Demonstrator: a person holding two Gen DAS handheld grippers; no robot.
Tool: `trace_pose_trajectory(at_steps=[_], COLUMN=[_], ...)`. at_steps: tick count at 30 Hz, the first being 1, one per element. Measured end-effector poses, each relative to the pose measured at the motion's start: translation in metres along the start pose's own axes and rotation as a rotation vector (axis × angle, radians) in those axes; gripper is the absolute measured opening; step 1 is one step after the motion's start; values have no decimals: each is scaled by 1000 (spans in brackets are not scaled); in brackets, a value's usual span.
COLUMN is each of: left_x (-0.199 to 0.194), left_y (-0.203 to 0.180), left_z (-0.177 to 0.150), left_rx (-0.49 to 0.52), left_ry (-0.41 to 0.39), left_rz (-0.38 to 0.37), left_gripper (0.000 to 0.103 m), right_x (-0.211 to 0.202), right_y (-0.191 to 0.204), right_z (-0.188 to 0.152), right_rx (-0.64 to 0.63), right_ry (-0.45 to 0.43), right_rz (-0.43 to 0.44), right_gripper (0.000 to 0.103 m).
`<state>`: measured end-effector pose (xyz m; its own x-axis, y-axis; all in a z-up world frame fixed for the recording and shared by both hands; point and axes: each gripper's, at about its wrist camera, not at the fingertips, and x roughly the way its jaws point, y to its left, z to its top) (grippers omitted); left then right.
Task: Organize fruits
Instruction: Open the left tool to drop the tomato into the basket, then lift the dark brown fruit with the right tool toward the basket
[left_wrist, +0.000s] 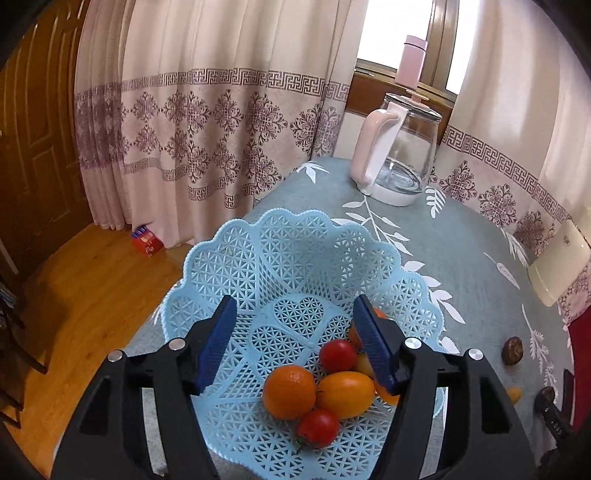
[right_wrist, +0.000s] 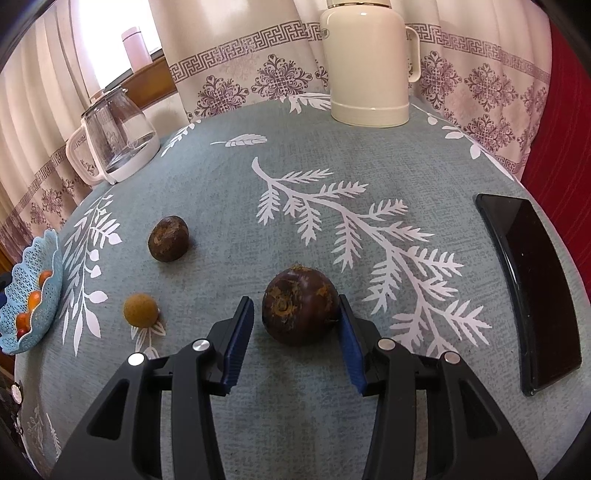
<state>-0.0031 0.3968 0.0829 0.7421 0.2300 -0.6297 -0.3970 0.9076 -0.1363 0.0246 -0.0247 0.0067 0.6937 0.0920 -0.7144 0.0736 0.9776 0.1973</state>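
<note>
Blue pads spread wide, my right tool (right_wrist: 297, 317) is bracketing the dark brown fruit (right_wrist: 300, 308) on the tabletop (right_wrist: 295, 192), the right pad just touching it. My left tool (left_wrist: 295, 332) is hovering open over the blue basket (left_wrist: 280, 258) holding oranges and tomatoes.
</note>
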Motion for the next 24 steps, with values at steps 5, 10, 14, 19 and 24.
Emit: trace_pose_trajectory(at_steps=[5, 10, 14, 19, 24], left_x=[-5, -8, -9, -10, -14], left_y=[0, 3, 4, 0, 3], left_z=[-1, -3, -6, -11, -10], left_rx=[7, -2, -3, 20, 21], left_ry=[-13, -15, -9, -5, -23], left_rz=[6, 0, -6, -13, -9], left_gripper=[71, 72, 72, 72, 72], right_x=[-2, -6, -12, -20, -20], right_y=[1, 1, 1, 4, 11], right_z=[-1, -1, -2, -2, -3], right_rx=[-3, -6, -9, -16, -46], right_ry=[-11, -34, -62, -93, -86], right_rz=[-12, -1, 11, 13, 6], right_gripper=[40, 39, 39, 35, 35])
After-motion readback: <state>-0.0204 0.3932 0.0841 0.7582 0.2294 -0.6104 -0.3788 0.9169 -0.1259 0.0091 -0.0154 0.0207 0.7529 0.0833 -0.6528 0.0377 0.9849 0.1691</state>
